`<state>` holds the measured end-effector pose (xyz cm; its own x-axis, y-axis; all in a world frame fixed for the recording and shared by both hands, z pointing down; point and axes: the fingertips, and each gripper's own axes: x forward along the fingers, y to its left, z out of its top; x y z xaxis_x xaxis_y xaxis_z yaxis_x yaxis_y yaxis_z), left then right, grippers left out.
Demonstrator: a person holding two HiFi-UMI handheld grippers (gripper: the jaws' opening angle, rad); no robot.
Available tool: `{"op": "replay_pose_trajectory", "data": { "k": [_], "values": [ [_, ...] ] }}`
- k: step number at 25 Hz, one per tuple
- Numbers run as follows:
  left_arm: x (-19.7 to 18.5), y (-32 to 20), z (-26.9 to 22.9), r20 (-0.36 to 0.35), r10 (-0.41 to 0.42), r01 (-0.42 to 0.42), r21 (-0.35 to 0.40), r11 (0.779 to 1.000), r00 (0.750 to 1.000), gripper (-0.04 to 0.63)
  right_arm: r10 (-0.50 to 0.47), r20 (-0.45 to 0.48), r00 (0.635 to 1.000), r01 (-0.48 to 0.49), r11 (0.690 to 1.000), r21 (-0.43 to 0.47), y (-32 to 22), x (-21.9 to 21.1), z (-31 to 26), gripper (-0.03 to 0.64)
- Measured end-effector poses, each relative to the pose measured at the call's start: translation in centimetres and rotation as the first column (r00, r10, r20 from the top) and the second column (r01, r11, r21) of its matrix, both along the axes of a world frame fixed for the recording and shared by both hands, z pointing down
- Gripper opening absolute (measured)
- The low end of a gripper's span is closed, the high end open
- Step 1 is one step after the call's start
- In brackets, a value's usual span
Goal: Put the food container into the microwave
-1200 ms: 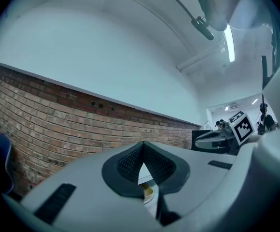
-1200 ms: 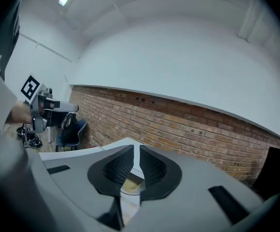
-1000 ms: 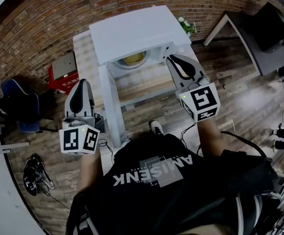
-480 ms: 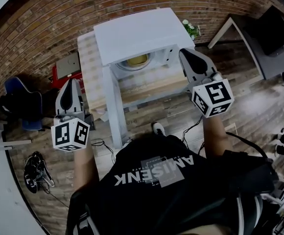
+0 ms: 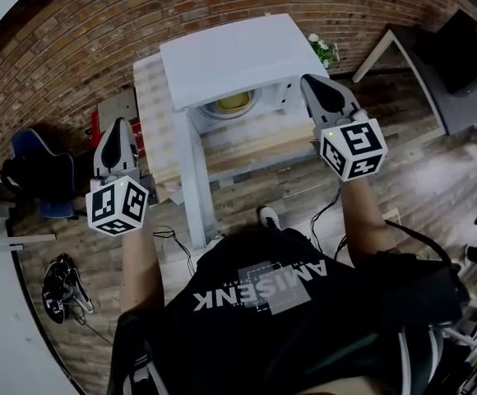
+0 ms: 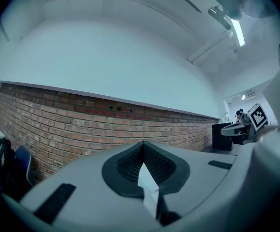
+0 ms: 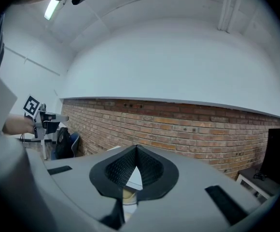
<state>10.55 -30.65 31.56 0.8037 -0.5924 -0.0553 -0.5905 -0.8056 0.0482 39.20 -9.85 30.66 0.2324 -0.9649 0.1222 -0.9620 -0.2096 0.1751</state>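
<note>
The white microwave [image 5: 230,56] stands on a wooden table [image 5: 263,142] with its door [image 5: 191,179] swung open toward me. Inside, a yellowish food container [image 5: 232,101] rests on the round turntable. My left gripper [image 5: 117,126] hangs left of the open door, clear of it, jaws together and holding nothing. My right gripper [image 5: 308,82] is at the microwave's right front corner, also shut and empty. In the right gripper view its jaws [image 7: 136,148] meet at the tips, and a sliver of the container [image 7: 129,195] shows below them. The left gripper view [image 6: 142,145] faces the brick wall.
On the floor to the left lie a red box [image 5: 99,126], a blue chair [image 5: 33,179] and dark shoes [image 5: 62,286]. A small plant [image 5: 321,48] sits behind the microwave. A dark desk [image 5: 444,56] stands at the far right. A brick wall runs behind the table.
My left gripper has drawn back leftward from the door's edge. My right gripper has shifted up and to the right, toward the microwave's front corner. The door stays open.
</note>
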Motion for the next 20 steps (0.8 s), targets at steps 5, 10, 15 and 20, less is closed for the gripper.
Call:
{"op": "replay_pose_trajectory", "data": {
  "k": [5,10,15,20],
  "values": [
    [0.2,0.6,0.5,0.001,0.017,-0.017,-0.006,1.0,1.0,0.012,-0.012,-0.014,1.0,0.012,1.0,-0.001,0.0,-0.6,0.0,0.041],
    [0.3,0.6,0.2,-0.016,0.008,-0.008,-0.008,1.0,1.0,0.012,-0.011,-0.016,1.0,0.011,1.0,0.007,-0.2,-0.5,-0.4,0.041],
    [0.2,0.6,-0.3,-0.026,0.007,-0.007,0.006,1.0,1.0,0.012,-0.007,-0.012,1.0,0.007,1.0,0.011,-0.5,-0.6,-0.4,0.041],
    [-0.2,0.7,-0.2,-0.033,-0.008,0.009,0.004,1.0,0.999,0.012,-0.009,-0.027,1.0,0.009,1.0,0.021,-0.2,-1.2,-1.0,0.041]
  ]
}}
